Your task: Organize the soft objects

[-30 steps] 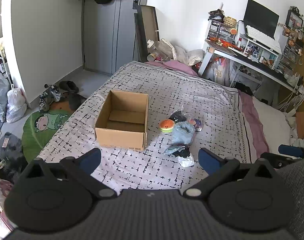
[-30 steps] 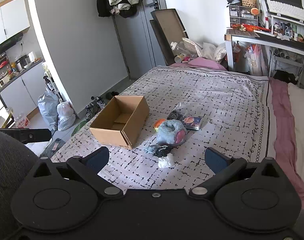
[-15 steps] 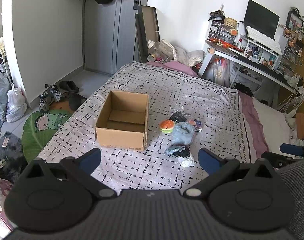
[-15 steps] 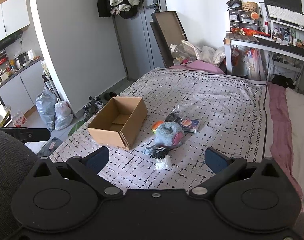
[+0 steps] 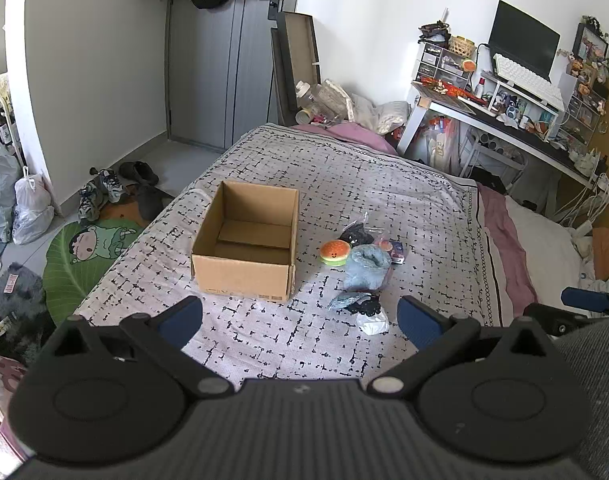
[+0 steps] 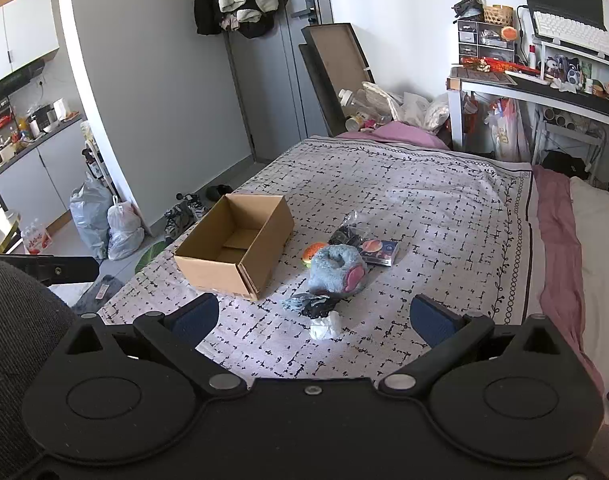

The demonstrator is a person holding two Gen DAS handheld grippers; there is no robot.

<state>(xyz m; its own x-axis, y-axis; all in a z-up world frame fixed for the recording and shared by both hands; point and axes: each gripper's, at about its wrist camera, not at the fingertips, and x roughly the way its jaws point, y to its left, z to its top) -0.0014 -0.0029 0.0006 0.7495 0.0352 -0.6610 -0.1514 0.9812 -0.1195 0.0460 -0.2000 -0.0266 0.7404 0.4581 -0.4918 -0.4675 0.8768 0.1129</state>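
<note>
An open cardboard box (image 6: 234, 250) sat on the bed (image 6: 424, 200), with a blue plush (image 6: 336, 270) just beside it; the right gripper (image 6: 314, 316) hung with jaws wide.

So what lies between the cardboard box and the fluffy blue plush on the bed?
Only the orange burger toy beside the blue plush; the rest toward the cardboard box is bare bedspread, clearest in the left wrist view.

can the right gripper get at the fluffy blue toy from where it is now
Probably yes. The right gripper is open and empty, and the fluffy blue toy lies ahead of it on the bedspread, with only a white wad and a dark bundle low in front. The cardboard box sits off to the side.
</note>
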